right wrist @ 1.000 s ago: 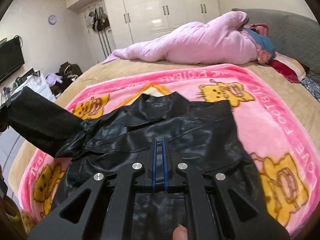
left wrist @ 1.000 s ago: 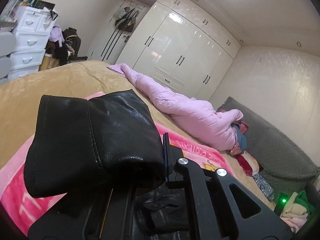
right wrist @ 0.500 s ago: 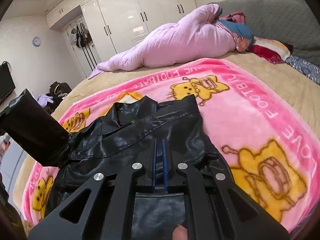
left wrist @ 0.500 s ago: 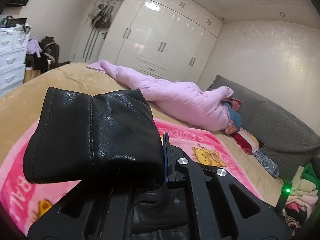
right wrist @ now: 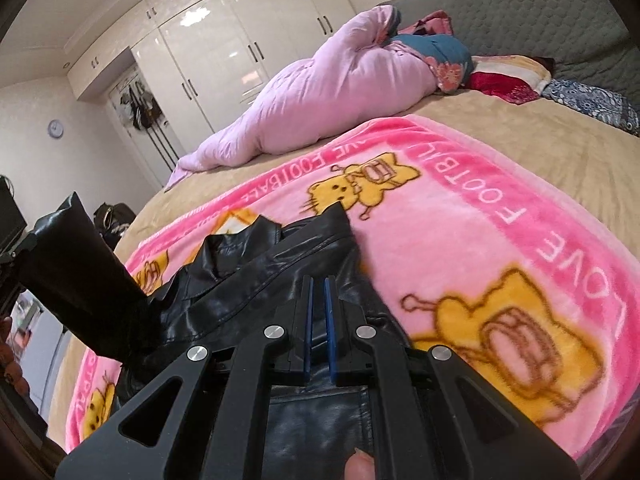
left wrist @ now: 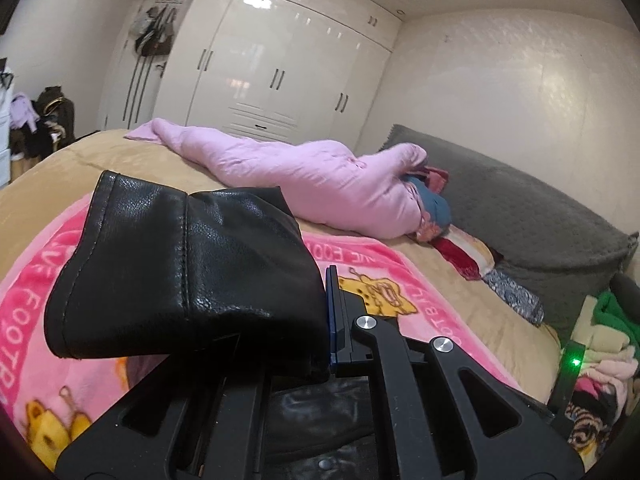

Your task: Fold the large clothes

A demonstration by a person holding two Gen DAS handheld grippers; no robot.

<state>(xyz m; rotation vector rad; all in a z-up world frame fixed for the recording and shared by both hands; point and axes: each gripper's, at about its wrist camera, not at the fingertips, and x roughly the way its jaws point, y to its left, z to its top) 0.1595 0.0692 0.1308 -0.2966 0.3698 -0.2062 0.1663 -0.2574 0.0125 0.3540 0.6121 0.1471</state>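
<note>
The jacket (right wrist: 256,292) lies on the blanket (right wrist: 500,240), the quilt (right wrist: 332,92) behind it.

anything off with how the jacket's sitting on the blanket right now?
Yes. The black leather jacket lies rumpled on the pink blanket, collar bunched. One sleeve sticks up off the bed, clamped in the left gripper. The right gripper is nearly closed over the body.

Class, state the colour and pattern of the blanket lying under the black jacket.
Pink blanket with yellow cartoon cats and white lettering; clearest in the right wrist view.
</note>
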